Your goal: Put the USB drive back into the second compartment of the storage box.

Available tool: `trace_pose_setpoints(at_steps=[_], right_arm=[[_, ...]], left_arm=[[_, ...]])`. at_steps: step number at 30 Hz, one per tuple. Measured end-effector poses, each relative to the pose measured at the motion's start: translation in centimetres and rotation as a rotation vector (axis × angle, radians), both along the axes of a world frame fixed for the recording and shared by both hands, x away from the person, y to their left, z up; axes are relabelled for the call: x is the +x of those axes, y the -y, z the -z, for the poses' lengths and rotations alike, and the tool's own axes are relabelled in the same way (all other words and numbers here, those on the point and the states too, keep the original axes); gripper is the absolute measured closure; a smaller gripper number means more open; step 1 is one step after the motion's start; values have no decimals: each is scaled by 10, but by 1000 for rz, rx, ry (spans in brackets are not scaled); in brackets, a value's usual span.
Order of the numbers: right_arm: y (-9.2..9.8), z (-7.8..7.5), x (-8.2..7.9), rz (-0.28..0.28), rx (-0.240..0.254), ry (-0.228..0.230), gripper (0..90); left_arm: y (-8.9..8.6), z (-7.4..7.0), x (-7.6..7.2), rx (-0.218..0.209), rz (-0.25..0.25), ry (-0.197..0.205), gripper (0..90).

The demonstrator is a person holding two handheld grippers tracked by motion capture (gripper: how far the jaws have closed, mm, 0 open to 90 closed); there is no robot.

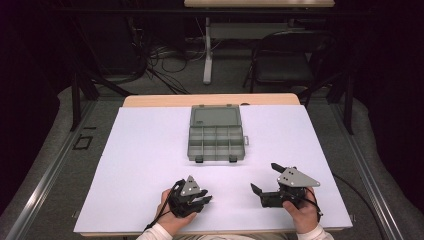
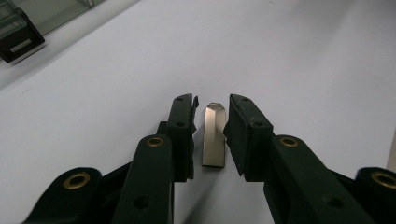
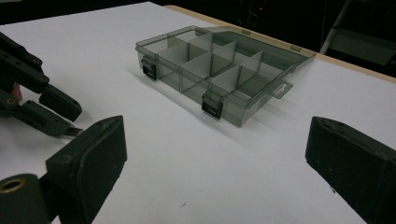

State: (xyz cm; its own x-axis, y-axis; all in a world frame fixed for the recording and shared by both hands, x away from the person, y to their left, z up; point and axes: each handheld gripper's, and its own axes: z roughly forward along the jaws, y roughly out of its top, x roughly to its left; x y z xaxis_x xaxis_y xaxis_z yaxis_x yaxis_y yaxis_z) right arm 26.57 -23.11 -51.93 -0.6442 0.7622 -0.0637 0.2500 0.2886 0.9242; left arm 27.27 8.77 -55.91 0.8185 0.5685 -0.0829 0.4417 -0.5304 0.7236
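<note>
Both tools sit low at the near edge of the bench (image 1: 150,165), each held in one of the person's hands. Left tool (image 2: 210,116) has its jaws narrowed around a small silver metal stick (image 2: 214,135) that lies flat on the white sheet; a thin gap shows on either side of it, so whether the jaws actually touch it is hard to say. In the high view the left tool (image 1: 202,197) covers the stick, and in the right gripper view only a sliver of metal peeks out beneath its jaws. Right tool (image 3: 215,158) is spread wide with nothing between its jaws; in the high view it (image 1: 265,179) lies well apart from the left one. A smoky see-through organiser box (image 1: 216,133) lies open in the middle of the bench, lid folded back, its compartments looking bare as far as the tinted plastic allows. The left gripper view cuts off all but one latch corner of it (image 2: 18,35).
</note>
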Motion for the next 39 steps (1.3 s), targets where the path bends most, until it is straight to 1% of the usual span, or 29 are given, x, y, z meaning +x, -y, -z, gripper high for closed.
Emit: trace_pose_setpoints(at_steps=[4, 8, 11, 12, 14, 20, 22, 28, 33, 39], right_arm=[[0, 0, 0, -1, -1, 0, 54], [0, 0, 0, -4, -1, -1, 54], [0, 0, 0, -2, -1, -2, 55], [0, 0, 0, -2, -2, -1, 55], [0, 0, 0, -4, -1, -1, 55], [0, 1, 1, -6, -5, -1, 56], [0, 1, 1, -7, -7, -1, 56], [0, 1, 1, -10, -9, -1, 57], [-1, 1, 0, -11, -12, -1, 58], [-1, 1, 0, -10, -16, -1, 59]], left_arm=[[1, 1, 0, 1, -3, 2, 712], [1, 2, 0, 12, 9, -3, 716], [3, 3, 0, 14, 3, -3, 724], [3, 3, 0, 25, 7, -2, 726], [3, 3, 0, 24, 5, -1, 729], [4, 3, -1, 37, 9, 12, 747], [5, 3, -2, 44, 9, 26, 754], [6, 3, -3, 53, 17, 33, 770], [7, 3, -5, 63, 28, 56, 784], [7, 3, -5, 64, 29, 58, 789]])
